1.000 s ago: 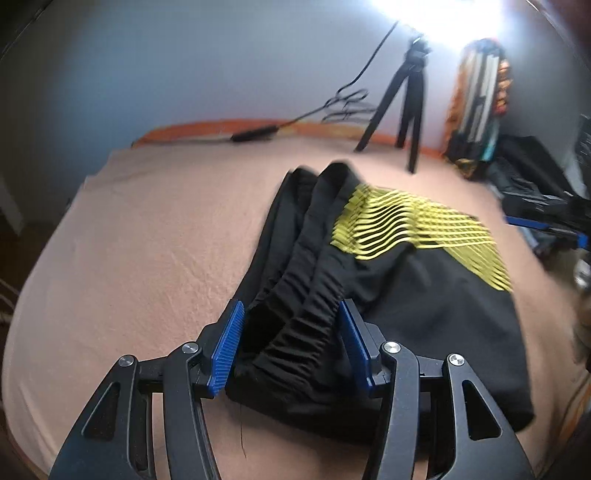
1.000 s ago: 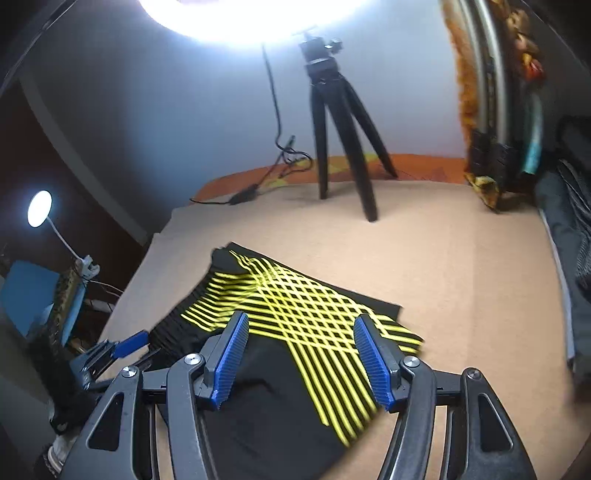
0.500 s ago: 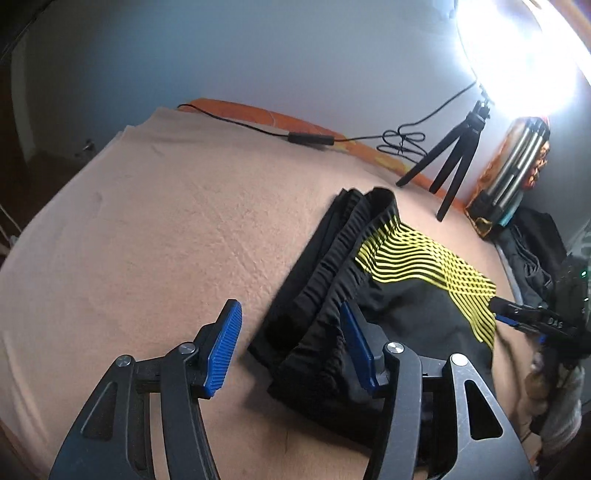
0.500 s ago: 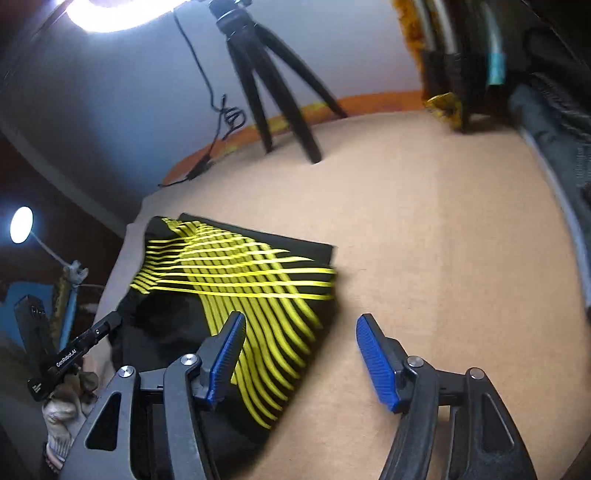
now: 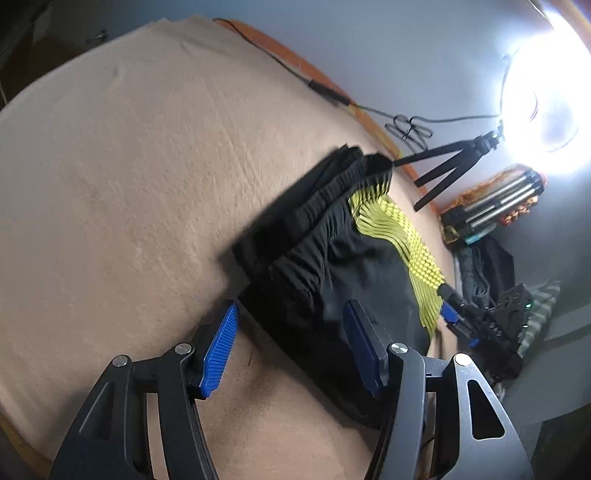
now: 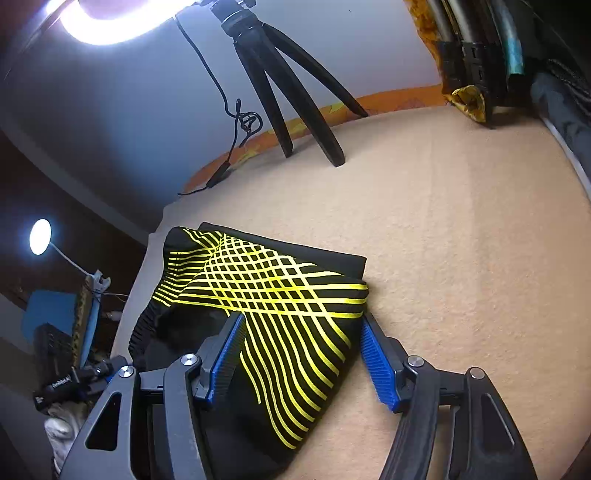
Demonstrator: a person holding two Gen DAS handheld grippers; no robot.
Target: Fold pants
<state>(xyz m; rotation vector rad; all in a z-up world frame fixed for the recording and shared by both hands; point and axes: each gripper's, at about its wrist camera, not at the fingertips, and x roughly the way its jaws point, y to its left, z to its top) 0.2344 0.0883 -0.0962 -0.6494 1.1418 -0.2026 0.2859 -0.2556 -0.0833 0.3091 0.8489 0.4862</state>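
Observation:
Black pants (image 5: 314, 258) with a yellow crossed-line print lie folded on the peach blanket (image 5: 110, 166). My left gripper (image 5: 291, 314) sits low at the gathered waistband end. Its jaws are opening, with the near waistband corner between them and neither pad pressing it. At the opposite end of the pants (image 6: 258, 280), my right gripper (image 6: 301, 325) stands open astride the printed hem corner, the right pad just beside the cloth edge. The right gripper (image 5: 454, 314) also shows at the far end in the left wrist view. The left gripper (image 6: 74, 380) shows at the lower left in the right wrist view.
A black tripod (image 6: 288, 96) under a bright ring light (image 6: 110, 18) stands at the blanket's far edge, its cable (image 6: 240, 122) trailing down. Bundled poles (image 5: 495, 199) and dark clothes (image 5: 487, 266) lie to the right. A desk lamp (image 6: 40, 236) glows beyond the bed's left side.
The left gripper rolled and drew back from the waistband it straddled, its jaws spreading wider. The right gripper sank and shifted onto the printed hem corner.

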